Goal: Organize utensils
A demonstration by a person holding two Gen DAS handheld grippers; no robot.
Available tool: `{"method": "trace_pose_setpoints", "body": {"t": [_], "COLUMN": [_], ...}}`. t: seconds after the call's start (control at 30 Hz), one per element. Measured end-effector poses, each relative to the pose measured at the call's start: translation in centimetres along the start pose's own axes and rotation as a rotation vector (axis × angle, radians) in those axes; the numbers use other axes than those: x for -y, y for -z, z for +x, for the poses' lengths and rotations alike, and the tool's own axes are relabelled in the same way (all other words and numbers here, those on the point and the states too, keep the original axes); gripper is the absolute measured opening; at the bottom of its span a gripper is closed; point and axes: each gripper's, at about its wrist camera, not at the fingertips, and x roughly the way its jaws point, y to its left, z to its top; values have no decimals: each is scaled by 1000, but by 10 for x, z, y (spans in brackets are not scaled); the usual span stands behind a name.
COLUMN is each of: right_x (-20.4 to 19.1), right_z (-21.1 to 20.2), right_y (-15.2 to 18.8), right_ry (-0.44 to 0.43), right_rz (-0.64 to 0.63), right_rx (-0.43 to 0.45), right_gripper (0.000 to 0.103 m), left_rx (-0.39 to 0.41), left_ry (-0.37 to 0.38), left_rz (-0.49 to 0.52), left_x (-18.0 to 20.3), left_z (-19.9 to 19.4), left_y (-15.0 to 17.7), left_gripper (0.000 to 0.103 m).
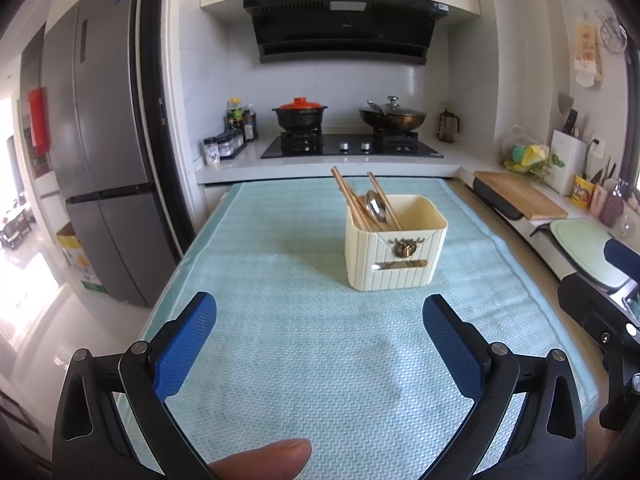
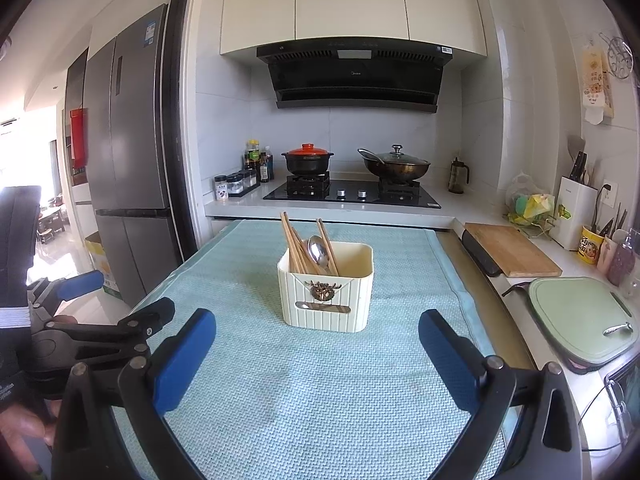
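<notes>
Chopsticks (image 1: 352,196) and spoon (image 1: 375,205) are standing in the holder (image 1: 394,254) mid-counter on the mat (image 1: 320,352). No loose utensils are showing, so task is looking finished. Left hand-held gripper (image 1: 320,312) and right hand-held gripper (image 2: 318,328) are hovering near, jaws apart, empty.

Hardly any writing in this kitchen can be read.

The range hood (image 2: 356,76) carries a small pale brand mark at the middle of its black front, too small to make out, and a white sticker at its top right corner whose print is blurred. The refrigerator (image 2: 132,140) has a blue and white label (image 2: 149,34) near the top of its door, its print illegible. A yellow cup (image 2: 590,245) on the right counter shows large dark Chinese characters, not clear enough to read. The hanging calendar (image 2: 597,80) on the right wall bears pictures and print too blurred to read.
</notes>
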Motion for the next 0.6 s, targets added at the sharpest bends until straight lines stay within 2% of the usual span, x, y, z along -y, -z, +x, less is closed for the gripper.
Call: {"method": "trace_pose_setpoints", "body": {"t": [0.6], "right_x": [0], "right_z": [-5], "right_y": [0], "right_ry": [-8], "right_rz": [-4], "right_rx": [5], "right_gripper": [103], "left_rx": [-2], "left_ry": [6], "left_rz": [11], "left_x": [6], "left_z": [-2], "left_y": [0], "left_gripper": [103]}}
